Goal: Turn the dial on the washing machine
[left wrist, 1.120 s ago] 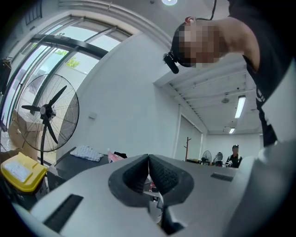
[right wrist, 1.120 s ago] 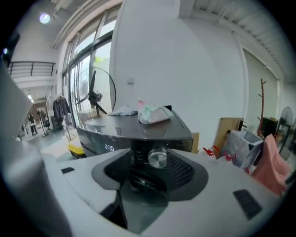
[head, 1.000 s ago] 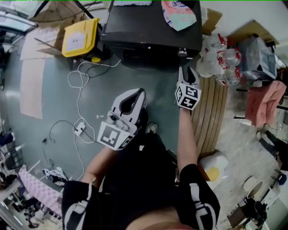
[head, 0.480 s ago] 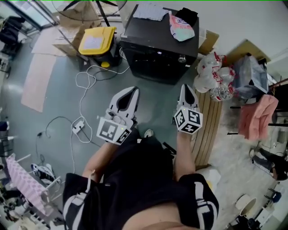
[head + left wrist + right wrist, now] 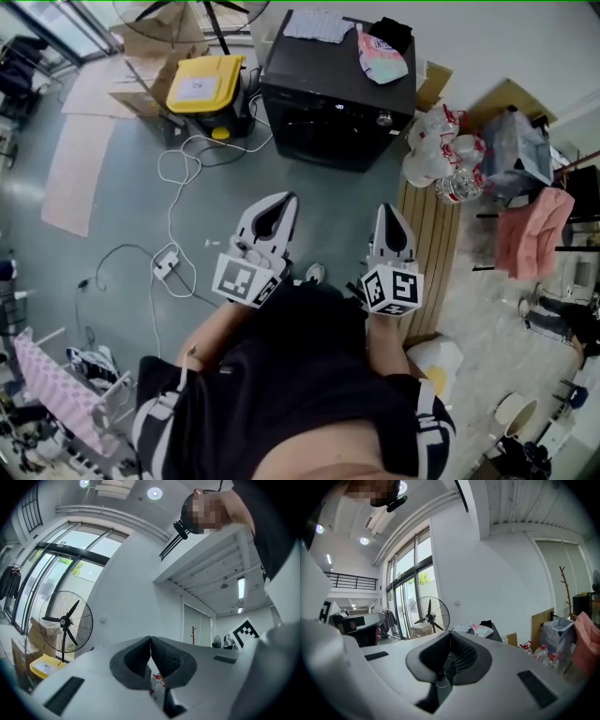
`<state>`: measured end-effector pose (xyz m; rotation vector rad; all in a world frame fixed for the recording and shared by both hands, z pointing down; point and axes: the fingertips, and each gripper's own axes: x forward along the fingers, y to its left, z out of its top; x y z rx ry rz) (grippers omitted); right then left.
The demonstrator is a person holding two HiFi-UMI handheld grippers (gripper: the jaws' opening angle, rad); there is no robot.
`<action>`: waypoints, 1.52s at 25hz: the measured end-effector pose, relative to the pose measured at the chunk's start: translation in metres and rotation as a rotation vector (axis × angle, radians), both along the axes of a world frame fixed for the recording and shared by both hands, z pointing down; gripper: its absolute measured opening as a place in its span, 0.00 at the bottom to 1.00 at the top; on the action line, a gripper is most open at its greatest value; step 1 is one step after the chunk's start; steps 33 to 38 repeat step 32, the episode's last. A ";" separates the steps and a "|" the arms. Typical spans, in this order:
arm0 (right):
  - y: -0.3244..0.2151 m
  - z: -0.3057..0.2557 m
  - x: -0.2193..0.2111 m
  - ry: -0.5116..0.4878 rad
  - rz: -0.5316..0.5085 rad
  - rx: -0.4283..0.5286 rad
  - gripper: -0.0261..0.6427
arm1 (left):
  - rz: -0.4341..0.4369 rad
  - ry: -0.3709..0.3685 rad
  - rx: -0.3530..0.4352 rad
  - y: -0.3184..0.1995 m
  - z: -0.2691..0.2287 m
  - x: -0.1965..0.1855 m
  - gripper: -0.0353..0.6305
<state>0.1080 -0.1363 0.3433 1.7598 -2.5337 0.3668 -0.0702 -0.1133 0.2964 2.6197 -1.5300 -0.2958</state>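
Observation:
The black washing machine (image 5: 336, 86) stands on the floor ahead of me, its small silver dial (image 5: 383, 118) at the front's upper right corner. In the head view both grippers hang close to my body, well short of the machine. My right gripper (image 5: 388, 208) is shut with nothing in it and points toward the dial from a distance. My left gripper (image 5: 285, 198) is also shut and holds nothing. The left gripper view shows its jaws (image 5: 150, 640) pressed together against the ceiling. In the right gripper view the closed jaws (image 5: 450, 635) point at the machine's top (image 5: 483, 631).
A yellow-lidded box (image 5: 201, 82) sits left of the machine. White cables (image 5: 172, 180) trail over the floor. A wooden slat panel (image 5: 428, 239), plastic bags with bottles (image 5: 448, 155) and a pink cloth (image 5: 529, 231) lie to the right. A packet (image 5: 382, 53) rests on the machine.
My right gripper has drawn back from the dial toward my body and its jaws have closed. The left gripper has stayed low beside it. The machine now looks farther away.

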 end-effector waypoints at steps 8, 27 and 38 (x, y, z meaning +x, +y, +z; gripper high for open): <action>0.016 0.013 -0.022 0.022 0.011 -0.012 0.08 | -0.005 0.001 -0.014 -0.002 0.014 -0.024 0.09; 0.013 0.007 -0.036 0.045 0.019 0.001 0.08 | 0.020 0.012 0.002 -0.001 0.012 -0.030 0.09; 0.014 0.009 -0.038 0.047 0.021 0.002 0.08 | 0.021 0.015 -0.004 -0.001 0.015 -0.032 0.09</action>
